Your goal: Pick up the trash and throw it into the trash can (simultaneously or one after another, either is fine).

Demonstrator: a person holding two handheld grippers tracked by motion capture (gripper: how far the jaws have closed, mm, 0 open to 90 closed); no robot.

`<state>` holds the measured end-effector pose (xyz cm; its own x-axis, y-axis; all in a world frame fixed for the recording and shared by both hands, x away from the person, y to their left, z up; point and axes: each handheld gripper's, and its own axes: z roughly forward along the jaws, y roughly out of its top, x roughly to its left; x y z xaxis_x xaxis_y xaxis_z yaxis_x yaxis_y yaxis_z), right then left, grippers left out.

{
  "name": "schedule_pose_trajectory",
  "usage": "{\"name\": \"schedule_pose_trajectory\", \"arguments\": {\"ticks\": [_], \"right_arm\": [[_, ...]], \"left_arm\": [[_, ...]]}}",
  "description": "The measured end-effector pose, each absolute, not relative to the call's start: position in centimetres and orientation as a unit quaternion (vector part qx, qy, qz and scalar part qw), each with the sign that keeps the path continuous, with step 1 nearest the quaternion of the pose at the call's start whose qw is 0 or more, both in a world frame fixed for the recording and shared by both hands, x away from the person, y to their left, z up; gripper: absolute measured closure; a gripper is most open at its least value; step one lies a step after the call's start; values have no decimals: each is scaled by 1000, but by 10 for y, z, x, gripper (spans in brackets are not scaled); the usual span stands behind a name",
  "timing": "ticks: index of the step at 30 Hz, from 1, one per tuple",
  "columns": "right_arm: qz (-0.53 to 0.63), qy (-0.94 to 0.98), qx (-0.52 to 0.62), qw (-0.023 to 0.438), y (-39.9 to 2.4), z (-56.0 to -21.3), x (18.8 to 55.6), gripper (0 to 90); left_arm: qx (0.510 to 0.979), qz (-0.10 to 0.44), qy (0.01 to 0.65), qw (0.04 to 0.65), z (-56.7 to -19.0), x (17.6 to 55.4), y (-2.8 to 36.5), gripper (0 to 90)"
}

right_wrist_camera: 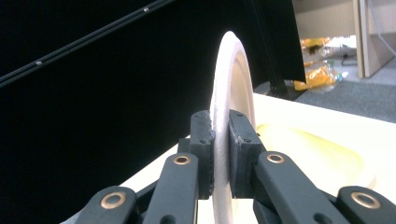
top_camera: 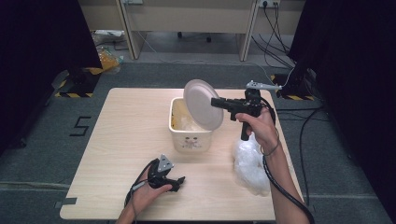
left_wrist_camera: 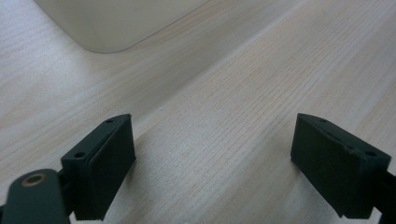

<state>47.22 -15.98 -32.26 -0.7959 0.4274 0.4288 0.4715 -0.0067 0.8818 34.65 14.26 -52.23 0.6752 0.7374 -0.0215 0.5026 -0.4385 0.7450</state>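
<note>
Left gripper [top_camera: 180,179]: nearest the camera, low over the table [top_camera: 126,140] close to its near edge, left of the middle; its jaws stand wide apart with bare wood between them, pads [left_wrist_camera: 105,165] touching nothing.
Left hand [top_camera: 147,193]: wraps the gripper's handle, coming in from the near edge.
Right gripper [top_camera: 215,102]: raised above the far right part of the table, pointing left; its jaws are clamped on the rim of the plate [top_camera: 202,103], one pad [right_wrist_camera: 203,140] on each face.
Plate: white, round, held on edge and nearly upright, over the open top of the bin [top_camera: 189,135].
Bin: cream, square, standing near the middle of the table towards the far edge; something pale lies inside.
Plastic bag [top_camera: 251,168]: clear, crumpled, near the right edge, below the right hand [top_camera: 259,128].
</note>
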Motion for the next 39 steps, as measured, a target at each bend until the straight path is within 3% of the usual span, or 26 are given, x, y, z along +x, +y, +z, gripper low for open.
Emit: {"name": "schedule_pose_trajectory", "arguments": {"ticks": [26, 29, 33, 39], "right_arm": [[-606, -711, -350, 66, -128, -366, 510, 822], [-588, -722, -360, 54, -128, -372, 512, 807], [-561, -739, -372, 22, -129, -375, 513, 696], [-539, -749, -384, -36, -139, -366, 511, 690]], "left_arm": [[834, 155, 372, 377, -522, 346, 143, 129], [834, 155, 372, 377, -522, 346, 143, 129], [834, 155, 372, 377, -522, 346, 143, 128], [834, 155, 372, 377, -522, 346, 143, 129]]}}
